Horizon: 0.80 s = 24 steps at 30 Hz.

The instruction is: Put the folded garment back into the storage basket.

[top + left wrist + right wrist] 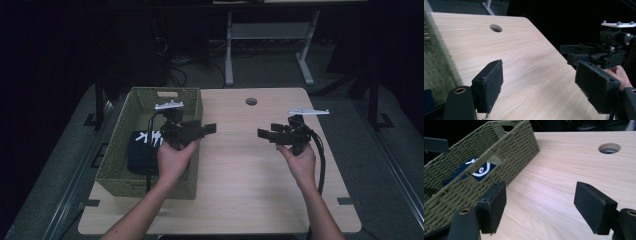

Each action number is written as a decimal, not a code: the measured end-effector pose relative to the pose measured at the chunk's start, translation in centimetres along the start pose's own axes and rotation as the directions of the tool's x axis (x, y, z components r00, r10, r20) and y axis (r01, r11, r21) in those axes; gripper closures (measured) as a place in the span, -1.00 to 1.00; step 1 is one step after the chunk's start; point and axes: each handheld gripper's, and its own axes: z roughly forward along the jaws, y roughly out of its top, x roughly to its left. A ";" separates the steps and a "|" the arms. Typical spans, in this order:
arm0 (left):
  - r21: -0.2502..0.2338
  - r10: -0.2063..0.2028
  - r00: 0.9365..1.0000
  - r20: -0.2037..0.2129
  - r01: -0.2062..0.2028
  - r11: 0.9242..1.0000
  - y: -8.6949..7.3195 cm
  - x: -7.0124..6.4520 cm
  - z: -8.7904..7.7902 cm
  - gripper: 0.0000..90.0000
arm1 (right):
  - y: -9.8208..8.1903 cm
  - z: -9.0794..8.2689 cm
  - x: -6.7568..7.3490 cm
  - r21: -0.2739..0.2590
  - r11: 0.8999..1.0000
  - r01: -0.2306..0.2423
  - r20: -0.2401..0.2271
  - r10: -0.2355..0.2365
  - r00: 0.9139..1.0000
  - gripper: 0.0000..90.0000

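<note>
The left gripper (209, 129) stands wide open with nothing between its jaws, held above the right rim of the green woven basket (120, 177) and pointing toward three o'clock. The right gripper (263, 133) is likewise wide and empty, pointing toward nine o'clock, so the two face each other well apart over the bare wooden table (240, 175). Inside the basket lies a folded dark blue cloth (142, 150) with white markings, at about eight o'clock from the left gripper. Both forearms come in from six o'clock, each hand wrapped around its gripper's body. Farther off, at twelve o'clock, a round hole (251, 101) sits in the tabletop.
</note>
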 end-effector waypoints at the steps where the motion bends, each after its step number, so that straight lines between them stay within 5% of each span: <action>1: 0.000 0.002 1.000 0.001 -0.002 1.000 0.0 -0.2 0.2 -0.52 | -0.1 -0.2 -0.2 -0.004 1.000 0.001 0.006 0.000 1.000 -0.43; 24: 0.018 0.041 0.998 0.049 -0.042 0.999 -0.9 -3.0 3.6 -0.55 | -2.4 -3.6 -4.1 0.001 1.000 -0.027 0.087 0.027 0.996 -0.45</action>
